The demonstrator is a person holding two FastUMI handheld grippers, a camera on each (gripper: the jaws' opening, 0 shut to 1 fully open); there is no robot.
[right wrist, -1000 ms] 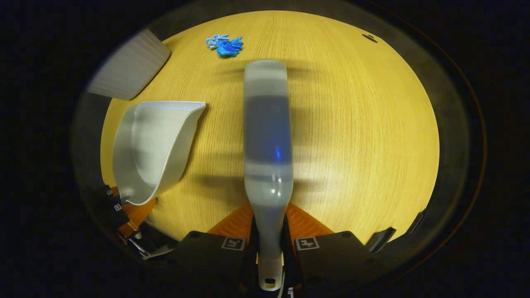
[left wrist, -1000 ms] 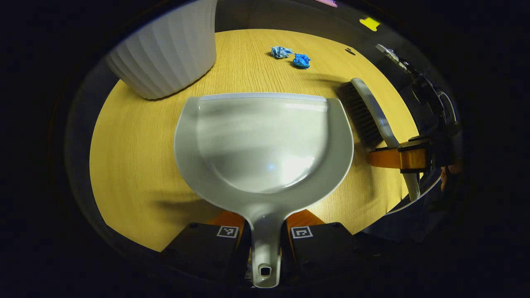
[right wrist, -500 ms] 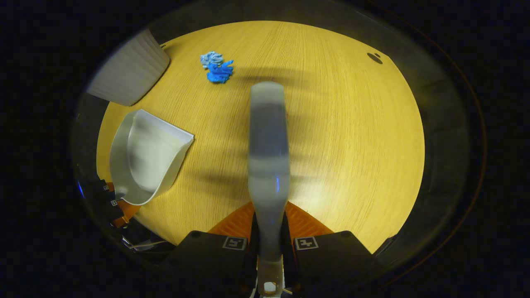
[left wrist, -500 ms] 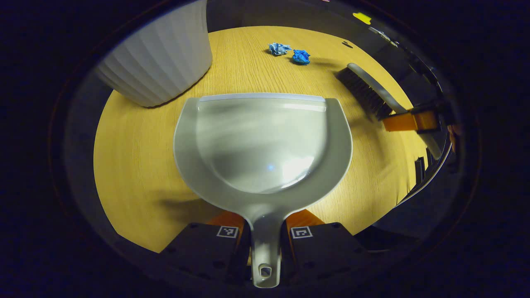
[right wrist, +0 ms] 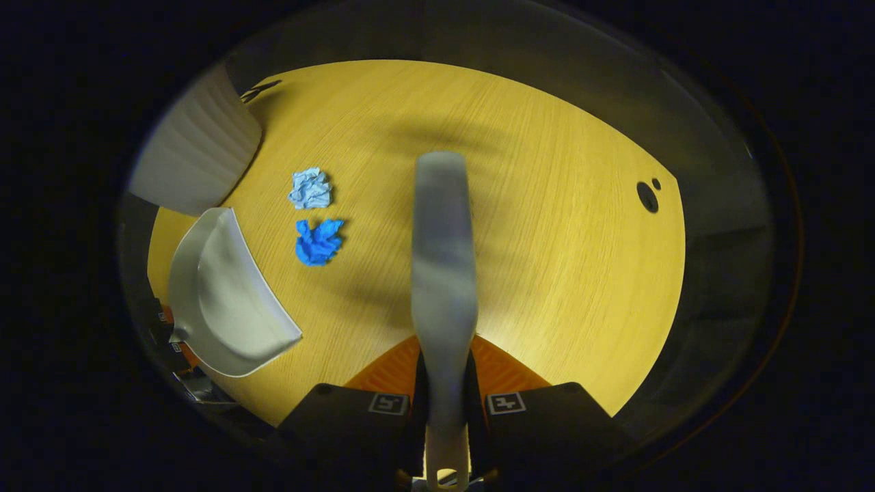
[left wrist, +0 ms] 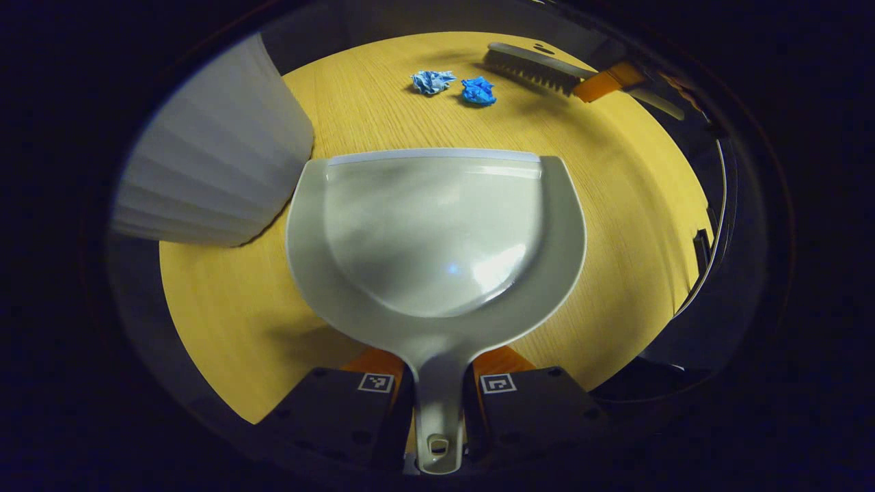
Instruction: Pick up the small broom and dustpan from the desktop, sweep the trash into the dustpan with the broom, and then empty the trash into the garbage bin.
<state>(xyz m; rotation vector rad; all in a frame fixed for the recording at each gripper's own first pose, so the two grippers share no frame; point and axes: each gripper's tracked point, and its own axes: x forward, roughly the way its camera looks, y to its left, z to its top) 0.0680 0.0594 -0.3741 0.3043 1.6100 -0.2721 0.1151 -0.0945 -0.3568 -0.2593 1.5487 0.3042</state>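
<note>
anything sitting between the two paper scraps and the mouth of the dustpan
Nothing visible does. In the left gripper view, only bare desktop lies between the two blue scraps and the dustpan lip. The garbage bin stands off to one side, and the broom is behind the scraps.

dustpan (left wrist: 437, 232): 1 | broom (right wrist: 443, 273): 1 | paper wads (right wrist: 318, 241): 2 | bin (left wrist: 219, 171): 1 | table holes (right wrist: 647, 197): apparently 2

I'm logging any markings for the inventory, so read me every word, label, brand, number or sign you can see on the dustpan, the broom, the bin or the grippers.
No readable words, brands or numbers.
Left gripper: two square black-and-white coded markers, patterns only, no text.
Right gripper: two similar square markers, no text.
Dustpan, broom, bin, two crumpled paper scraps: no print visible.
</note>
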